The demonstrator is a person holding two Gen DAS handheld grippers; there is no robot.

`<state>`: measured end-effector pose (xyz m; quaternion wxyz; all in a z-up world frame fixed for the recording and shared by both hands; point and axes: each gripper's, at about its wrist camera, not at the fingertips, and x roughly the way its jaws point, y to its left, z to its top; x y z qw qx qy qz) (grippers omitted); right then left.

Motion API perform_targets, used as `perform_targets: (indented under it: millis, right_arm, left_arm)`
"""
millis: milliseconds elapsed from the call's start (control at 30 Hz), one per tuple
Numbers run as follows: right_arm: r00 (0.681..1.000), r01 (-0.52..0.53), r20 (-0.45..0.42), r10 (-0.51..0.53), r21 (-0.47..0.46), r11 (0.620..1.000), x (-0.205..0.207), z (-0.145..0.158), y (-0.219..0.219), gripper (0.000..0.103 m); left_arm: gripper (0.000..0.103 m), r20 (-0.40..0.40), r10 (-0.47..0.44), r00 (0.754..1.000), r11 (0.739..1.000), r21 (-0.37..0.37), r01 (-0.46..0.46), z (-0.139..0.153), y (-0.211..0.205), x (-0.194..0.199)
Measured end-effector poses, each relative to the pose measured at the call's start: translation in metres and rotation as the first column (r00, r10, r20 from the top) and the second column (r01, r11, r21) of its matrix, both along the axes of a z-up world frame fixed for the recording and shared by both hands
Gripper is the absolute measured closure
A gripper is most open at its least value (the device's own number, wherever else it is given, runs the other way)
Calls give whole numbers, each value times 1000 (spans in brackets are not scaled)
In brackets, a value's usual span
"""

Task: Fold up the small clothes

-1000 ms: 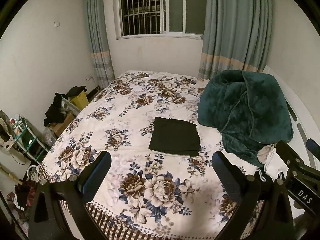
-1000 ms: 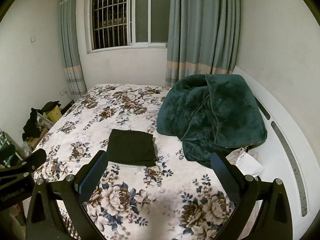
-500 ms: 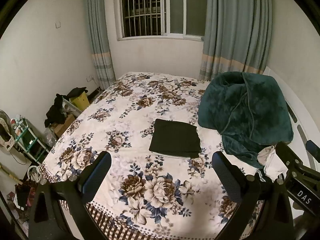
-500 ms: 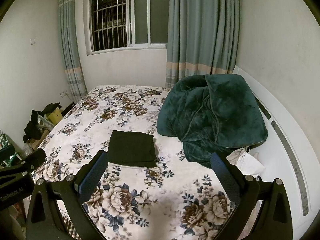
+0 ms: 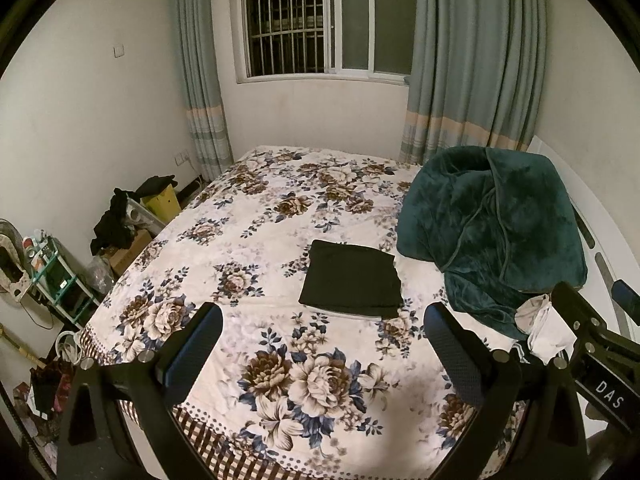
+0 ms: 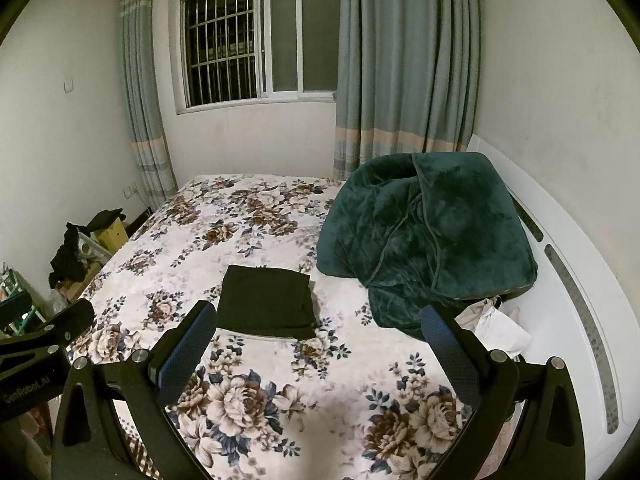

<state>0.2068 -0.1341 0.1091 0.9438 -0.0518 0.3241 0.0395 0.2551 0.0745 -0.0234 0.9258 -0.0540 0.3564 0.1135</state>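
Observation:
A dark garment (image 5: 351, 279) lies folded into a neat rectangle on the floral bedspread (image 5: 256, 264), near the middle of the bed. It also shows in the right wrist view (image 6: 266, 302). My left gripper (image 5: 322, 334) is open and empty, held above the near part of the bed, well short of the garment. My right gripper (image 6: 318, 334) is open and empty, also back from the garment. A crumpled white and beige piece of clothing (image 5: 546, 328) lies at the right by the blanket; it shows in the right wrist view (image 6: 494, 326) too.
A bulky dark green blanket (image 5: 492, 236) is heaped on the right side of the bed against the white headboard (image 6: 568, 280). Boxes, dark clothes and a shelf (image 5: 52, 276) crowd the floor left of the bed. A window with curtains (image 5: 320, 20) is at the far wall.
Both grippers have drawn slightly back and up from the bed; the view has tilted a little. The folded garment has not moved.

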Motion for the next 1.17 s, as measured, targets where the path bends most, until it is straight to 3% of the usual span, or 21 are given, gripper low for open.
perform_targets:
  millis: [1167]
  right_arm:
    - [1000,15,7,-15,2,1000,-3,-2,3,0]
  left_arm:
    - [0,9,11,1000,1000,7,-11,2,0,0]
